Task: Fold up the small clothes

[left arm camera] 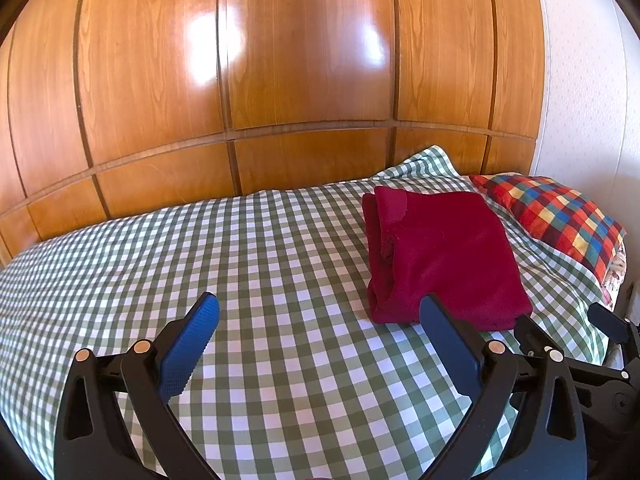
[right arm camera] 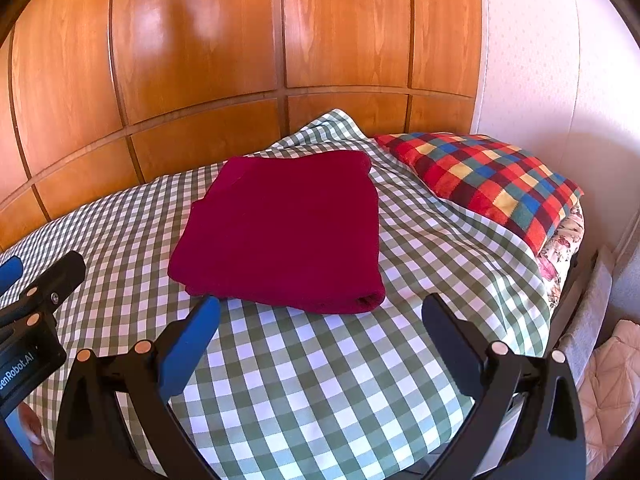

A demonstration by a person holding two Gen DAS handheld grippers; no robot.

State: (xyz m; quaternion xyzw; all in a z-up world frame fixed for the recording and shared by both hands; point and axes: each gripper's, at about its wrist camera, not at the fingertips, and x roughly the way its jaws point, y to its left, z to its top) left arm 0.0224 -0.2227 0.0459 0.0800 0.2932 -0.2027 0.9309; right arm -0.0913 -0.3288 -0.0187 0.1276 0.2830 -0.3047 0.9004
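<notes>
Wooden panelling behind bed (left arm camera: 280, 240), gingham cover. Left view: left tool (left arm camera: 320, 312) spread, empty; folded crimson garment (left arm camera: 444, 252) ahead-right. Right view: right tool (right arm camera: 320, 312) spread, empty; garment just ahead. Likely soft, light, limp; pinch near edge.

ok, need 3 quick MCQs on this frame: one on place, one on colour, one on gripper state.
1. Where does the folded garment lie?
A. on the checked bedspread
B. on the patchwork pillow
C. on the floor

2. What colour is the garment?
A. green
B. dark red
C. blue

3. How do the left gripper and right gripper stand?
A. both shut on cloth
B. one open, one shut
C. both open, empty

Key:
1 A, bedspread shows all round it, pillow beside it.
2 B, plain dark red in both views.
3 C, fingers spread wide, nothing between them.
</notes>
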